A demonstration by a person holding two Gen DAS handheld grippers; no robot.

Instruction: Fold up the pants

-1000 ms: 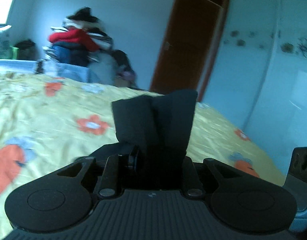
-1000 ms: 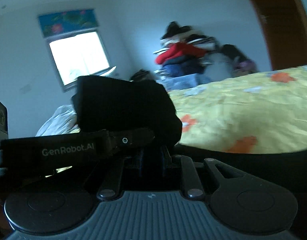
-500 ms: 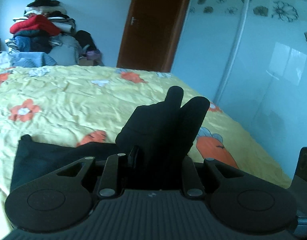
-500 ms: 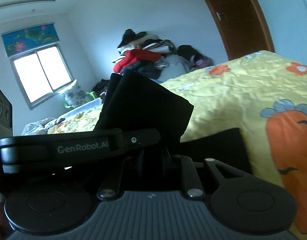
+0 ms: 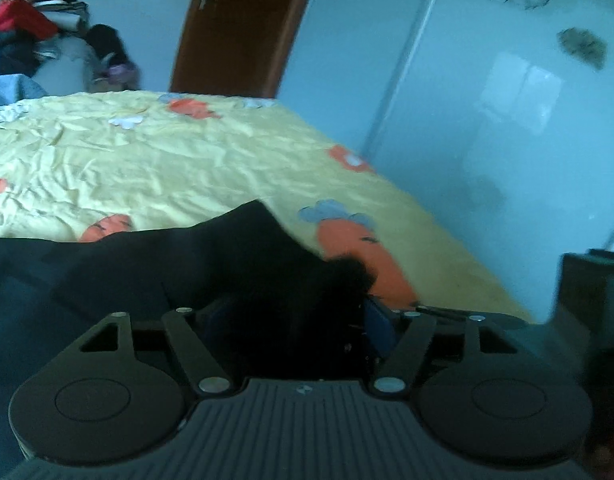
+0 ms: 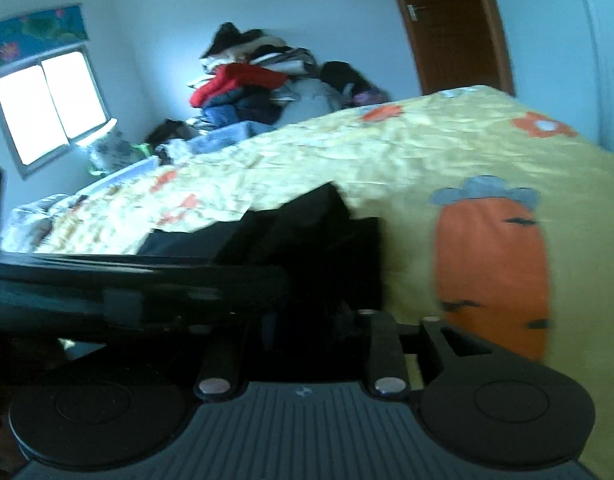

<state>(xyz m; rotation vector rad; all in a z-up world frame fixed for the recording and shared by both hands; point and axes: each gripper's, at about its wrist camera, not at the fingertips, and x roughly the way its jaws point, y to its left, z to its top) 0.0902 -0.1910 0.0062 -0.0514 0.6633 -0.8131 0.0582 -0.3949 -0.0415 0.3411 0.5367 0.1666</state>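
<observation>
The black fabric pants [image 5: 211, 256] are plain, without print. The wrinkled cotton bedsheet [image 5: 155, 160] is pale yellow, patterned with orange carrots topped by grey-blue leaves and with orange flowers with white centres. The wooden door [image 5: 243, 24] is reddish brown. The glossy wardrobe panels [image 5: 487, 112] are pale blue-white with dark flower motifs (blurred). In the heaped pile of clothes [image 6: 259, 88], a red garment lies over dark blue ones.

Cool bluish daylight is streaming from the blown-out white window [image 6: 47, 108] at upper left; motion blur is smearing both views, and fisheye edges are bending.
</observation>
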